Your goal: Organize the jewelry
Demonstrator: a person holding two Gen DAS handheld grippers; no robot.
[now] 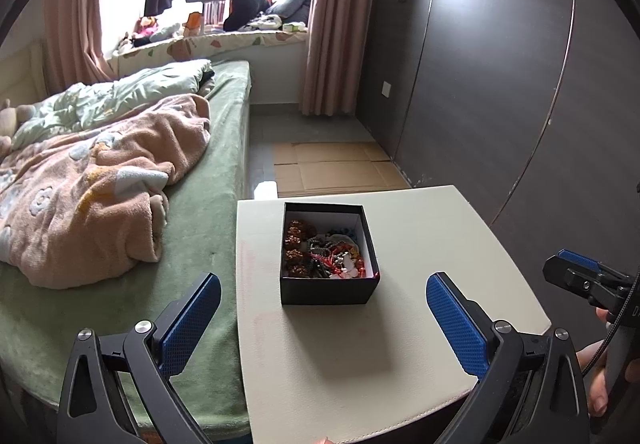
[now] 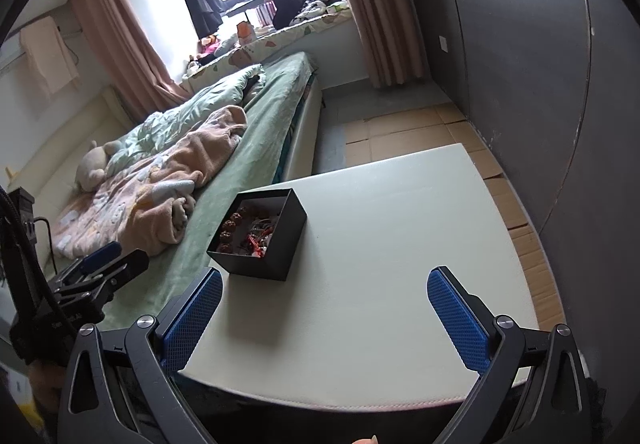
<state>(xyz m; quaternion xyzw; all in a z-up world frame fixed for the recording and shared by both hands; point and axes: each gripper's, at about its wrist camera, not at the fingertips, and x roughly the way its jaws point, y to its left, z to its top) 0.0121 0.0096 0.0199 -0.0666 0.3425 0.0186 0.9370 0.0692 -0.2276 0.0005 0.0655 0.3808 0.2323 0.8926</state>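
Observation:
A black open box point(image 1: 328, 290) stands on the white table point(image 1: 420, 244), filled with a tangle of jewelry point(image 1: 324, 254): brown bead bracelets, dark beads, red and white pieces. My left gripper point(image 1: 322, 318) is open and empty, just in front of the box. In the right wrist view the box point(image 2: 260, 260) with its jewelry point(image 2: 250, 230) sits at the table's point(image 2: 400, 224) left edge. My right gripper point(image 2: 324, 314) is open and empty, to the right of and nearer than the box. Each gripper shows at the side of the other's view, the right point(image 1: 580, 272) and the left point(image 2: 108, 264).
A bed point(image 1: 208, 203) with a green sheet and a pink blanket point(image 1: 100, 187) adjoins the table on the left. Flattened cardboard point(image 1: 332, 167) lies on the floor beyond the table. A dark wardrobe wall point(image 1: 500, 83) runs along the right.

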